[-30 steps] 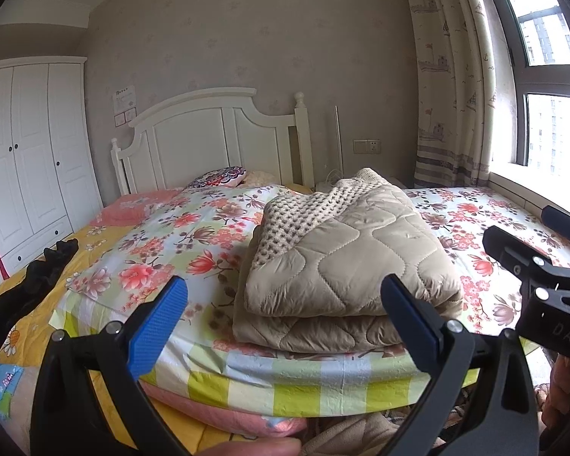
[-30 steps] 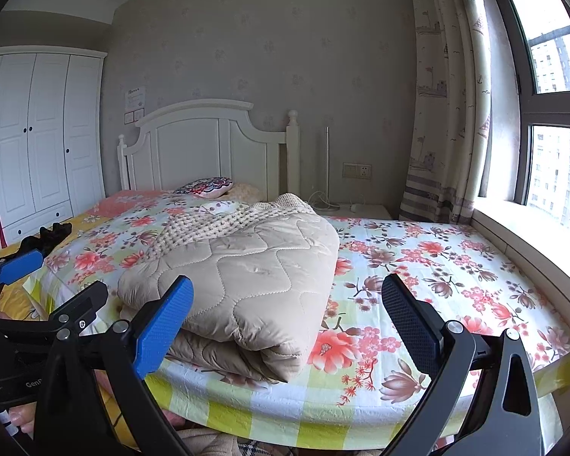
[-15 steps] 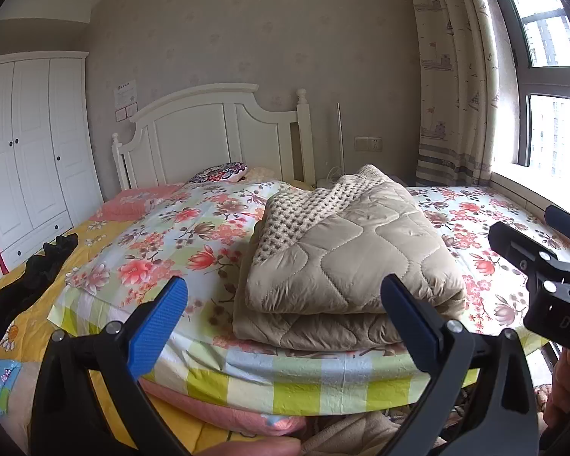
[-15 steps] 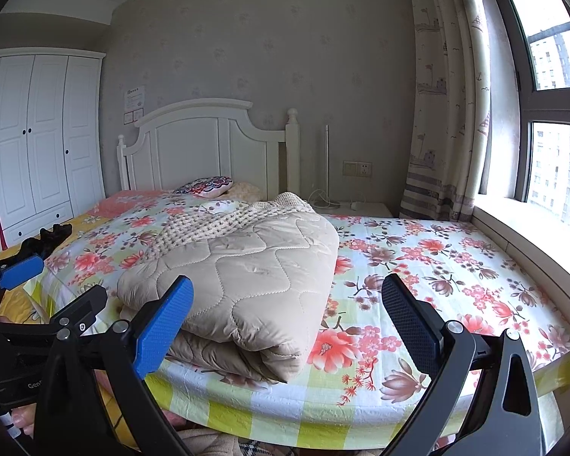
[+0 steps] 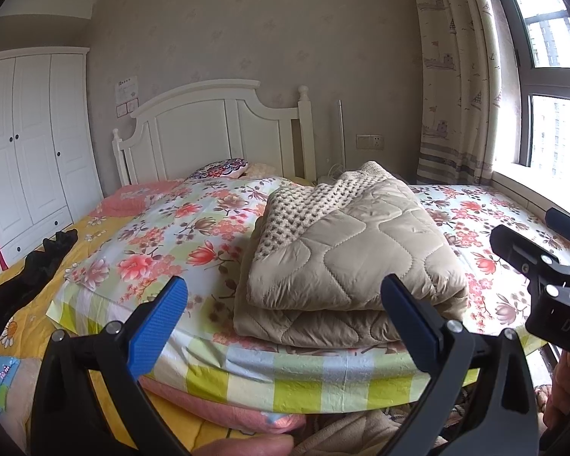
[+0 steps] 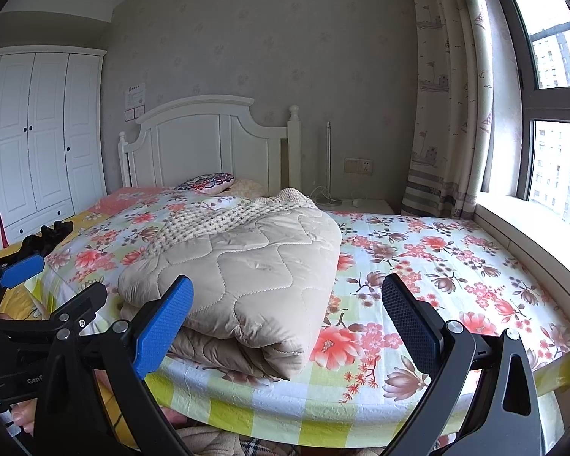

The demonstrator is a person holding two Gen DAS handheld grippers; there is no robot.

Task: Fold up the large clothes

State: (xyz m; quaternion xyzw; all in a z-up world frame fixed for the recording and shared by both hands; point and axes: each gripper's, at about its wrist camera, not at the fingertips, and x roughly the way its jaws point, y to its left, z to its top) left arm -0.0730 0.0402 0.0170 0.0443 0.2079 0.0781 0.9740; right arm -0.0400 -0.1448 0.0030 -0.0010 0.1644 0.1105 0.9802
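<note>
A beige quilted blanket [image 5: 353,250] lies folded in a thick stack on the floral bed sheet [image 5: 163,243], with a cream knitted layer [image 5: 307,205] on its far side. It also shows in the right wrist view [image 6: 247,266]. My left gripper [image 5: 285,323] is open and empty, held short of the bed's near edge in front of the blanket. My right gripper [image 6: 285,319] is open and empty, also short of the bed edge, to the right of the left one. The right gripper's body shows at the right of the left wrist view [image 5: 543,281].
A white headboard [image 5: 209,129] and a patterned pillow [image 5: 220,167] are at the far end. A black garment [image 5: 38,266] lies on the yellow sheet at left. A white wardrobe [image 5: 30,144] stands left; curtain [image 6: 440,114] and window sill [image 6: 532,228] right.
Both grippers have risen slightly and stay open; the blanket has not moved.
</note>
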